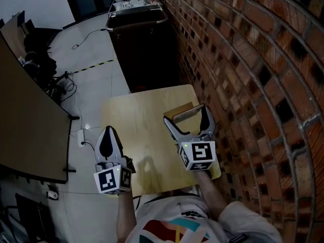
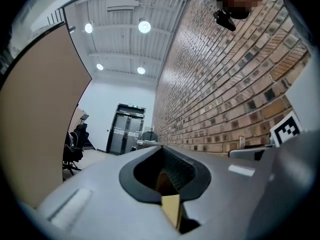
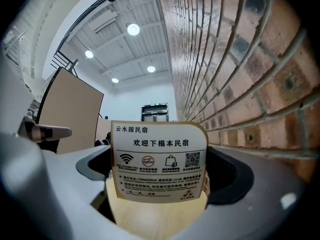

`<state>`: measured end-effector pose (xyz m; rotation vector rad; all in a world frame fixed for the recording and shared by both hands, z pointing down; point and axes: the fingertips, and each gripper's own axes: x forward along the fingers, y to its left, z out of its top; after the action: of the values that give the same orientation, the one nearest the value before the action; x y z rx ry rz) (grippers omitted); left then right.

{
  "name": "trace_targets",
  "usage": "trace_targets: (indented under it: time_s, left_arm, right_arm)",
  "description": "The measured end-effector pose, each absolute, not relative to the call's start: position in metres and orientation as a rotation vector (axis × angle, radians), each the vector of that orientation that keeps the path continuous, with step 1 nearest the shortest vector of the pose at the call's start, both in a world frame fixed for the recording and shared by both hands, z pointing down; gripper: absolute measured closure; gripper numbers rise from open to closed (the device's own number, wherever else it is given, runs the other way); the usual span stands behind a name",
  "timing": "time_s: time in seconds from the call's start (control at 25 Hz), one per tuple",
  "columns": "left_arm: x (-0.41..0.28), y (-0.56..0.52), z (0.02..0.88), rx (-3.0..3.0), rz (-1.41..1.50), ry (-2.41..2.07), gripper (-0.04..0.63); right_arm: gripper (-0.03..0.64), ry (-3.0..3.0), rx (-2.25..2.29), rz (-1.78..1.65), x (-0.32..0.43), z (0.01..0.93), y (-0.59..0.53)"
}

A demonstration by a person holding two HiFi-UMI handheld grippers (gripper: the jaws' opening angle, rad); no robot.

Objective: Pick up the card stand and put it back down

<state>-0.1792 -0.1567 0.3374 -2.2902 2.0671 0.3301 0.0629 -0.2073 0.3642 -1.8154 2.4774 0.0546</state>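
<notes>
A small wooden table (image 1: 136, 125) stands next to a brick wall (image 1: 253, 59). The card stand (image 1: 183, 112) is on the far right part of the table, close to the wall. It stands up straight. It is a white card with rounded top corners in a wooden base. On the card there are lines of print, three little signs and a square code.

The right gripper (image 1: 186, 114) reaches over the table to the card stand. Its two jaws are wide apart, one on each side of the stand. The stand sits right in the gap between them. The right gripper view shows a little space on both sides of the card, so the jaws do not seem to press on it.

The left gripper (image 1: 108, 135) is at the left edge of the table, well apart from the card stand. Its jaws are closed together and hold nothing.

A big brown board (image 1: 25, 120) stands on the gray floor (image 1: 96, 75) to the left.
</notes>
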Motion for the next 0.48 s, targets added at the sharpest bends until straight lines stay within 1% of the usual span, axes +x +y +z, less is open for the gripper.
trace_targets:
  time_s: [0.24,0.48]
  left_arm:
    - [-0.193,-0.162,0.361,-2.293,0.275,2.137,0.590]
    - [-0.218,-0.172,0.402,-2.274,0.174,2.261,0.590]
  right_arm:
    - [0.053,2.564,-1.959,-0.076,0.054,0.444,-0.299]
    - [0.054,2.614,-2.098,-0.289,0.050,0.532,-0.376]
